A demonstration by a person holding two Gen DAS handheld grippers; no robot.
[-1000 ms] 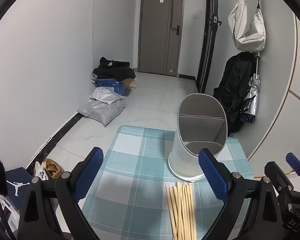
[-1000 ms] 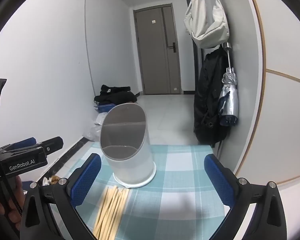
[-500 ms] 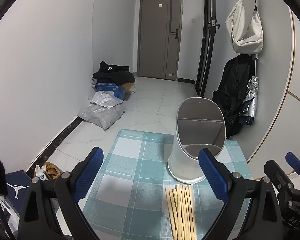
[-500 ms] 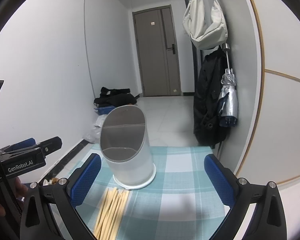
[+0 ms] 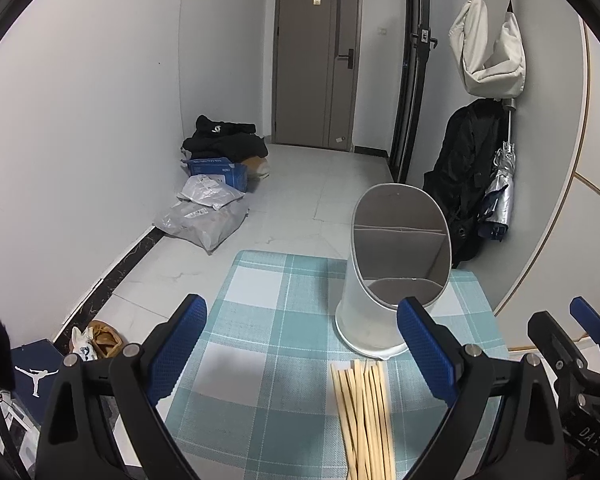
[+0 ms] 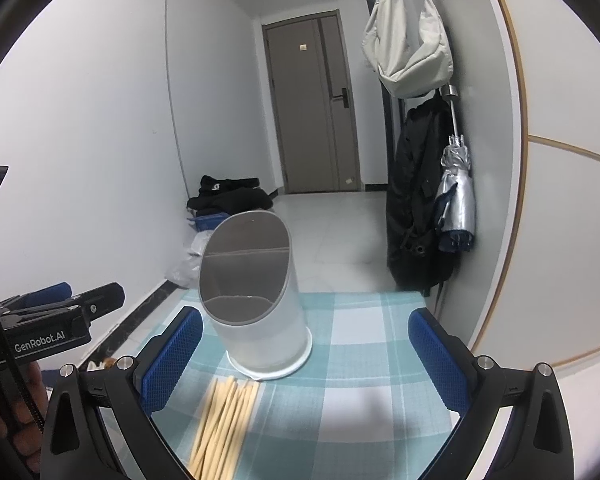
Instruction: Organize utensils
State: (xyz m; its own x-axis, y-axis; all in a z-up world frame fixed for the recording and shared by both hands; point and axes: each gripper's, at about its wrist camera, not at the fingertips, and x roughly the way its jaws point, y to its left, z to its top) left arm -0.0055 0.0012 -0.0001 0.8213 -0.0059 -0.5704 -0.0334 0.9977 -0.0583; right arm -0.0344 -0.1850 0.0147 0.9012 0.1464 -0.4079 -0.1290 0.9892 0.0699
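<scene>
A white utensil holder [image 5: 384,276] with a slanted grey rim and an inner divider stands upright on a teal checked tablecloth [image 5: 276,340]; it also shows in the right wrist view [image 6: 256,300]. A bundle of several wooden chopsticks [image 5: 366,416] lies flat just in front of it, also in the right wrist view [image 6: 224,416]. My left gripper [image 5: 300,344] is open and empty above the cloth, left of the chopsticks. My right gripper [image 6: 304,356] is open and empty, hovering right of the chopsticks and holder.
The small table's edges drop to a tiled floor [image 5: 300,208]. Bags and a blue box [image 5: 216,172] lie by the left wall. A black coat and umbrella [image 6: 432,208] hang on the right wall, close to the table. The left gripper's body [image 6: 52,324] shows at the right view's left.
Both grippers have risen and pulled back slightly; the holder and chopsticks sit a little lower and farther in the views. Nothing was grasped.
</scene>
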